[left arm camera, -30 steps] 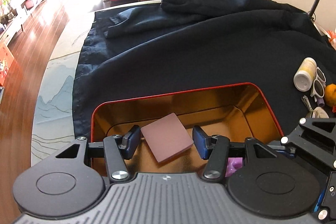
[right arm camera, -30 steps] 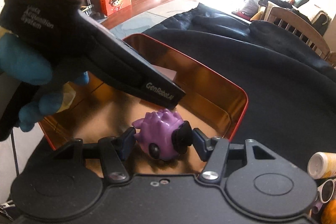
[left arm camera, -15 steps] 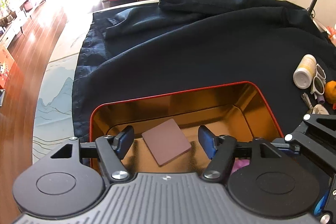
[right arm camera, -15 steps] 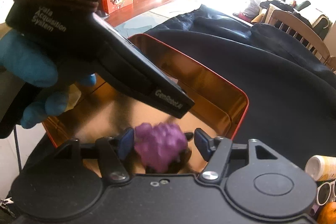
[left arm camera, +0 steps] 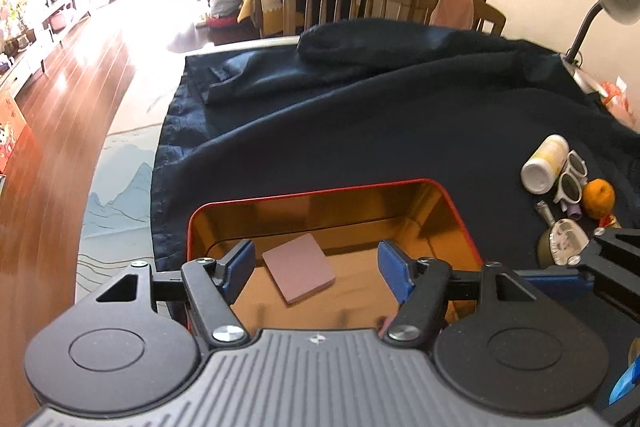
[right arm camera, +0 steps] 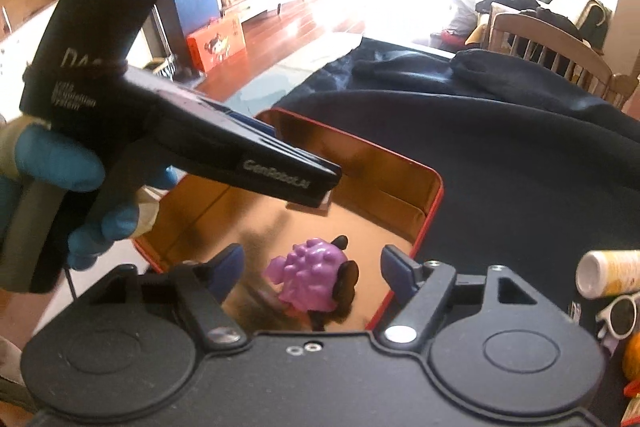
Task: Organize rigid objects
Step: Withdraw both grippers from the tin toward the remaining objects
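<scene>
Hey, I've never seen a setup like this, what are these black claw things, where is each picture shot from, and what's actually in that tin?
There is no robot here. A person holds a hand-operated two-finger gripper in each hand, and each gripper carries a wide-angle camera looking forward along its fingers.

In the left camera's picture, the left gripper is open above a red tin with a gold inside. A pink pad lies flat on the tin's floor, held by nothing.

In the right camera's picture, the right gripper is open too, and a purple spiky toy sits loose in the tin between its fingers. The big black tool at the left of that picture is the other gripper, gripped by a blue-gloved hand.

Beside the tin, on a dark cloth, lie a white bottle, white sunglasses and an orange.
</scene>
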A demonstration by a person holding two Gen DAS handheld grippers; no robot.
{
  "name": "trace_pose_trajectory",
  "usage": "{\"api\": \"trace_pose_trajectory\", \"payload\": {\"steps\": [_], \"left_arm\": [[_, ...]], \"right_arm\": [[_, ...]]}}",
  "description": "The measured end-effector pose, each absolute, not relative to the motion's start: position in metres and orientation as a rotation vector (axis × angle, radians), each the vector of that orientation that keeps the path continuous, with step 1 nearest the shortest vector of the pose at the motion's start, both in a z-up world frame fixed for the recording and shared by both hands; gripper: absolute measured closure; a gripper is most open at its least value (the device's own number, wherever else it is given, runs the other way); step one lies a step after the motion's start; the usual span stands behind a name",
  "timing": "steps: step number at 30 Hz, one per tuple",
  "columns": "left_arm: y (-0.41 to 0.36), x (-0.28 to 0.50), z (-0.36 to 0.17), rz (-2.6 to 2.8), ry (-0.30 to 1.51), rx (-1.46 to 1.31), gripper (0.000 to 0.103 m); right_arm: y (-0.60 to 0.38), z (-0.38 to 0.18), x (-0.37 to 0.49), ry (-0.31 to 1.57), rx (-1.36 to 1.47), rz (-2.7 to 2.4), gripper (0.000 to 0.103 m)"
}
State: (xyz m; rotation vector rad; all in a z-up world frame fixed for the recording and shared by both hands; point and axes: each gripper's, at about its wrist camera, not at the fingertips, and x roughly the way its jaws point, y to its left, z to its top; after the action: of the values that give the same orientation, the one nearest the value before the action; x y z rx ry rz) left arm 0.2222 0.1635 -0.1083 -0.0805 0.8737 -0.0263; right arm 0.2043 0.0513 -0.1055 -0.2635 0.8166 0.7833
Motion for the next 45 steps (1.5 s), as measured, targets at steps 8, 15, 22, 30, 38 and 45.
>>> {"api": "trace_pose_trajectory", "payload": {"steps": [8, 15, 22, 30, 38, 45], "left_arm": [[0.146, 0.192, -0.080, -0.029, 0.785, -0.044, 0.030], [0.128, 0.168, -0.062, -0.038, 0.731, -0.030, 0.025], [0.103, 0.152, -0.051, -0.033, 0.707, -0.043, 0.022], [0.069, 0.139, -0.046, -0.021, 0.682, -0.065, 0.018], [0.033, 0.135, -0.045, -0.010, 0.666, -0.095, 0.017], [0.002, 0.131, -0.048, -0.002, 0.650, -0.110, 0.012]], "right_arm": [[0.020, -0.089, 0.189, 0.769, -0.193, 0.738, 0.015], [-0.016, -0.080, 0.173, 0.702, -0.145, 0.664, 0.005], [-0.063, -0.070, 0.170, 0.645, -0.057, 0.594, 0.000], [-0.112, -0.072, 0.170, 0.632, 0.016, 0.581, 0.000], [-0.159, -0.076, 0.173, 0.630, 0.038, 0.553, 0.000], [-0.196, -0.080, 0.177, 0.613, 0.045, 0.543, 0.000]]}}
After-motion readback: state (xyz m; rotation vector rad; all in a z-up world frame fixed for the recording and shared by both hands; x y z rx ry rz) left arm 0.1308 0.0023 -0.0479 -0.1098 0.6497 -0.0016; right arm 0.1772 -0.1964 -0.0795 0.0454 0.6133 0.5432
